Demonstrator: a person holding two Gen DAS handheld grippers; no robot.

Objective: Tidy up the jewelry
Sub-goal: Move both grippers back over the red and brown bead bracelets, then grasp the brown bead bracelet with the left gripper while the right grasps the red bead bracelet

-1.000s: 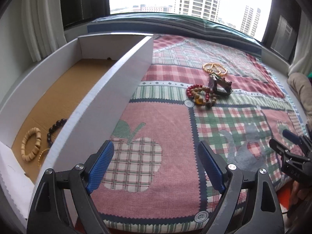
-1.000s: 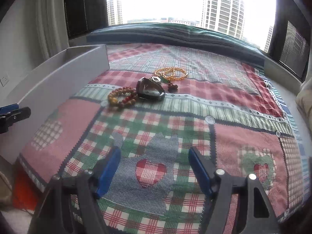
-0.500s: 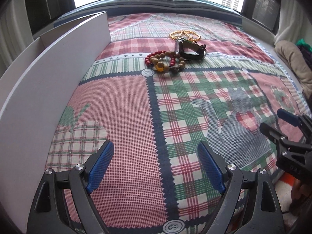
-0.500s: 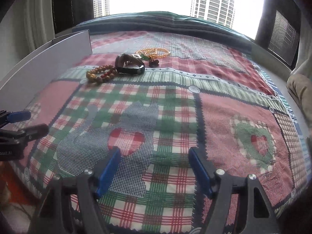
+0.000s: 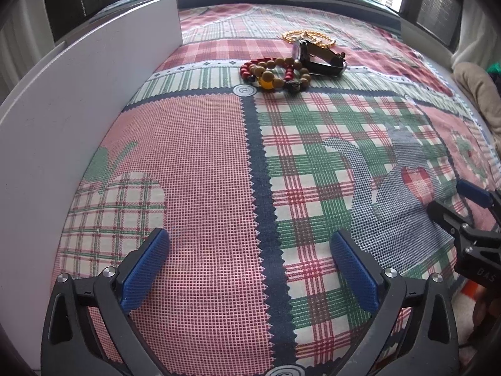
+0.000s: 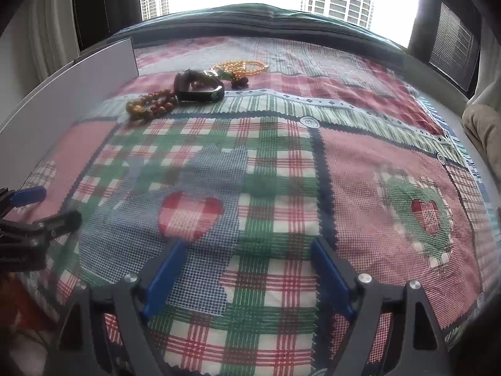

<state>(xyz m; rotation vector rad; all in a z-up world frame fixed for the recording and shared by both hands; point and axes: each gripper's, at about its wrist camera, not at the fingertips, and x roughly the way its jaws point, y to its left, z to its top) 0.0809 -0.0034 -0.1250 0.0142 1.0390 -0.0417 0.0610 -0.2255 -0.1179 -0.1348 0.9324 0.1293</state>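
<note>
A pile of jewelry lies on the patchwork cloth ahead: a red and tan bead bracelet [image 5: 275, 72], a black watch [image 5: 319, 58] and gold bead bracelets [image 5: 308, 36]. They also show in the right wrist view: the beads [image 6: 150, 106], the watch [image 6: 198, 87], the gold bracelets [image 6: 241, 67]. My left gripper [image 5: 249, 266] is open and empty, low over the cloth, well short of the pile. My right gripper [image 6: 247, 272] is open and empty to its right. The white box wall [image 5: 84, 109] stands at left; its inside is hidden.
The patchwork cloth [image 5: 203, 163] covers a bed-like surface. The right gripper shows at the right edge of the left view [image 5: 469, 219]; the left gripper shows at the left edge of the right view [image 6: 31, 216]. A beige cushion [image 6: 485, 125] lies far right. Windows stand behind.
The left gripper swung right, away from the box interior, and moved closer to the jewelry pile. The right gripper also advanced over the cloth. Both stayed open.
</note>
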